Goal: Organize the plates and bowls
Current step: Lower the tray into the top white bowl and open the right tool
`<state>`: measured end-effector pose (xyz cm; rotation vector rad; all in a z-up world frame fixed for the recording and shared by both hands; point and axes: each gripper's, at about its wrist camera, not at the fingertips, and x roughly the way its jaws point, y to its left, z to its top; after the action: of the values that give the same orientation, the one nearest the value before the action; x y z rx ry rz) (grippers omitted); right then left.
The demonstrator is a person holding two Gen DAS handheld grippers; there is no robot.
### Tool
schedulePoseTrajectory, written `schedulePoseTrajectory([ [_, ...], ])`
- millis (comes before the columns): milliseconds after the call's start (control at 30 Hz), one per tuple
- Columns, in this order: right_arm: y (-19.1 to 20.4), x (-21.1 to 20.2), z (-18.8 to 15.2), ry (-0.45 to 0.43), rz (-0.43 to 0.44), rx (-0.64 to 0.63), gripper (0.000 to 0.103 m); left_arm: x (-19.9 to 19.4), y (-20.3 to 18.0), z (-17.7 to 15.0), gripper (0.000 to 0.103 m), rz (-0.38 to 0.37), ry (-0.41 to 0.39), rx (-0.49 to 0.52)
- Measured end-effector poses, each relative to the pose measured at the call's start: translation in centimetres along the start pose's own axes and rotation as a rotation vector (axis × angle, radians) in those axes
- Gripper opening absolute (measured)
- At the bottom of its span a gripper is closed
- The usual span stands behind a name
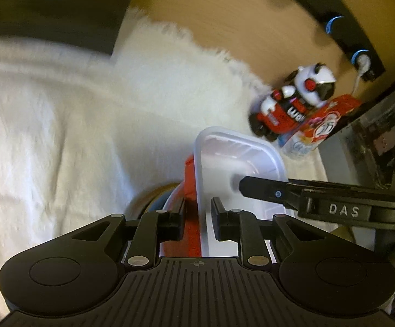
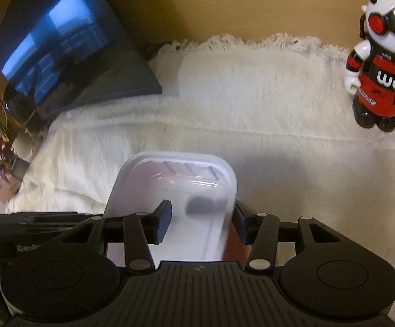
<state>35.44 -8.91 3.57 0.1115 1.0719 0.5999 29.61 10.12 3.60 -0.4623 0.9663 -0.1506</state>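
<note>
Tray (image 1: 238, 169): clear plastic, rounded corners, held above the white cloth (image 1: 61, 136), with a red container (image 1: 190, 190) under its edge. Left gripper (image 1: 197, 222): fingers straddle the tray's left rim and the red wall; whether the pads press cannot be told. Right gripper (image 2: 201, 223): fingers apart, one inside the tray, one outside at its right rim, not seen pressing. Toy robot (image 2: 380, 65): upright on the cloth at 2 o'clock in the right wrist view. Laptop (image 2: 69, 51): open, at 10 o'clock there.
</note>
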Motion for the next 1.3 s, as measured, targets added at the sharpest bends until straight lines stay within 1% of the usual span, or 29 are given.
schedulePoseTrajectory([
  [67,1.2,-1.4,0.3,-0.067,-0.010,-0.074,0.050,-0.9,-0.7,0.6,0.022,-0.018,-0.048,0.030],
  [100,1.6,-2.1,0.4,-0.091,-0.004,-0.100,0.051,-1.3,-0.9,0.9,0.022,-0.024,-0.060,0.036],
  [200,2.3,-3.7,0.9,-0.154,-0.003,-0.139,0.051,-2.1,-1.7,1.6,0.023,-0.022,-0.124,0.075],
  [267,2.3,-4.0,1.3,-0.172,0.001,-0.145,0.051,-2.0,-2.1,1.7,0.023,-0.016,-0.126,0.100],
  [333,1.8,-3.7,1.3,-0.160,0.006,-0.128,0.051,-1.4,-1.9,1.5,0.023,-0.010,-0.102,0.097],
  [433,1.1,-2.7,0.5,-0.109,0.017,-0.109,0.051,-0.2,-1.3,0.8,0.025,0.014,-0.057,0.098],
  [500,0.9,-2.2,-0.2,-0.085,0.018,-0.110,0.051,0.3,-0.9,0.2,0.023,0.035,-0.034,0.109],
  [567,0.8,-1.9,-0.9,-0.071,0.011,-0.112,0.051,0.3,-0.5,-0.4,0.023,0.043,-0.032,0.118],
  [667,0.2,-2.3,-1.5,-0.084,-0.013,-0.114,0.051,-0.7,0.3,-1.0,0.023,0.046,-0.039,0.113],
  [767,-0.7,-2.7,-2.0,-0.095,-0.041,-0.107,0.051,-1.6,1.0,-1.8,0.024,0.079,-0.046,0.101],
  [867,-1.7,-2.1,-2.7,-0.068,-0.059,-0.086,0.050,-1.9,1.6,-2.7,0.024,0.098,-0.040,0.083],
  [900,-1.8,-1.7,-3.0,-0.056,-0.070,-0.083,0.049,-1.8,1.6,-2.9,0.024,0.096,-0.036,0.080],
  [933,-2.0,-1.2,-3.3,-0.040,-0.080,-0.084,0.044,-1.7,1.7,-3.0,0.024,0.090,-0.031,0.077],
  [1033,-2.1,-0.2,-4.3,0.003,-0.084,-0.080,0.037,-1.1,1.5,-2.7,0.023,0.092,-0.023,0.085],
  [1100,-2.0,0.1,-4.8,0.022,-0.070,-0.073,0.037,-0.5,1.0,-2.2,0.023,0.082,-0.035,0.100],
  [1200,-1.5,0.1,-5.7,0.059,-0.030,-0.071,0.037,0.2,0.2,-1.1,0.023,0.045,-0.067,0.142],
  [1300,-0.6,-0.5,-6.1,0.068,-0.033,-0.127,0.037,0.8,0.0,0.0,0.023,0.023,-0.065,0.150],
])
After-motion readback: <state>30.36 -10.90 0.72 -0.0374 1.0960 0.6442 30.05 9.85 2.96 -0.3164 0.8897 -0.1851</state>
